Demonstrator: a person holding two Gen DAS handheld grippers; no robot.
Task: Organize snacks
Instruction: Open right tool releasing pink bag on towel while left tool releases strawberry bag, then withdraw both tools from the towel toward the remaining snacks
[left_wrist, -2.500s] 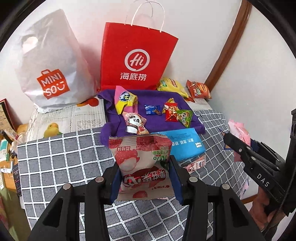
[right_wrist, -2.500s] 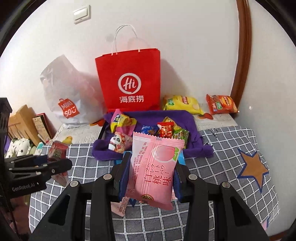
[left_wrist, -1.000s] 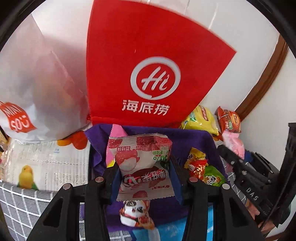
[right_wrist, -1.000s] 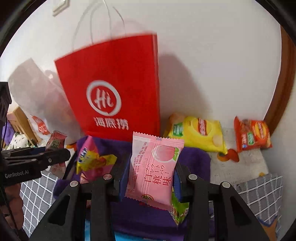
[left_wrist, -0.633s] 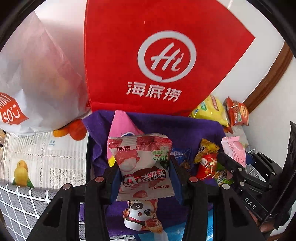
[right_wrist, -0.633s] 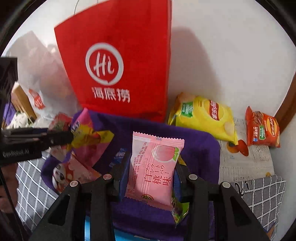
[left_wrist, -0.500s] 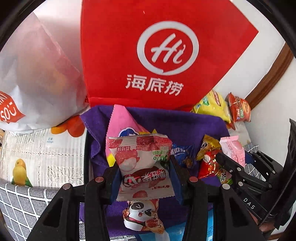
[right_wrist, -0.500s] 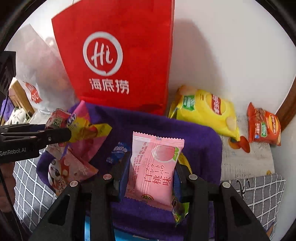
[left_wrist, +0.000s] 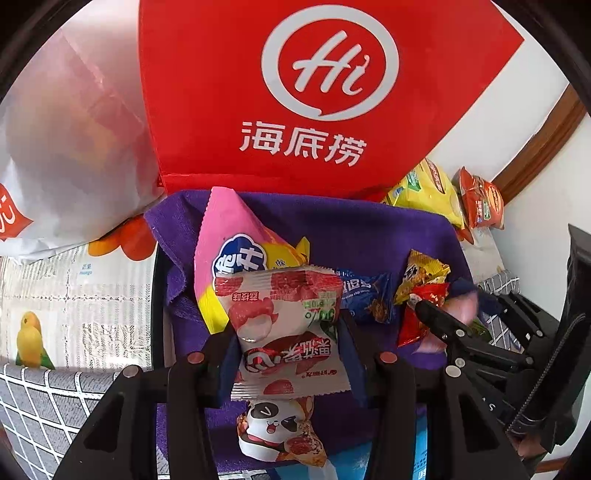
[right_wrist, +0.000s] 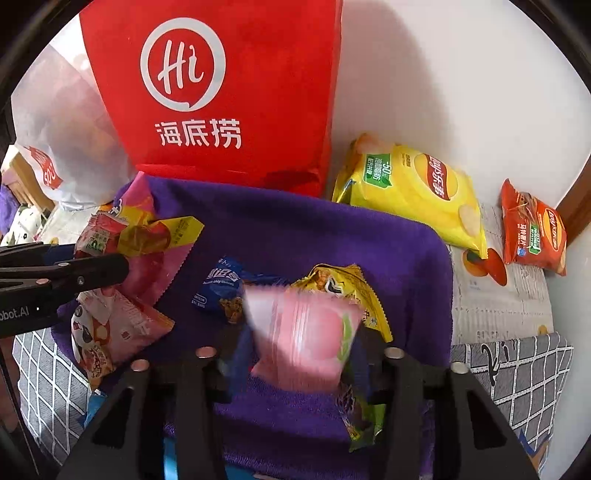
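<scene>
Snacks go onto the purple cloth (right_wrist: 332, 236), the landmark in front of the red bag (right_wrist: 229, 92), and both hands are over it with one packet each. The right gripper (right_wrist: 299, 354) has just been opening its jaws; the pink peach packet (right_wrist: 303, 332) is between them and smeared with motion blur, so I judge it is slipping free and no longer pinched, dropping toward the cloth's near right part, over the yellow packet (right_wrist: 343, 284). The left gripper (left_wrist: 288, 350) has its jaws slightly eased too, yet the lychee packet (left_wrist: 284, 325) sits sharp and upright between the pads, apparently clamped (its long axis runs straight away from the fingers, toward the bag). Beneath it on the cloth lie the pink-and-yellow packet (left_wrist: 229, 254) and the panda packet (left_wrist: 277, 432). What matters next is that the lychee packet hangs directly above the cloth's left-centre, so widening the jaws should drop it there, beside the blue cookie packet (left_wrist: 365, 295).
</scene>
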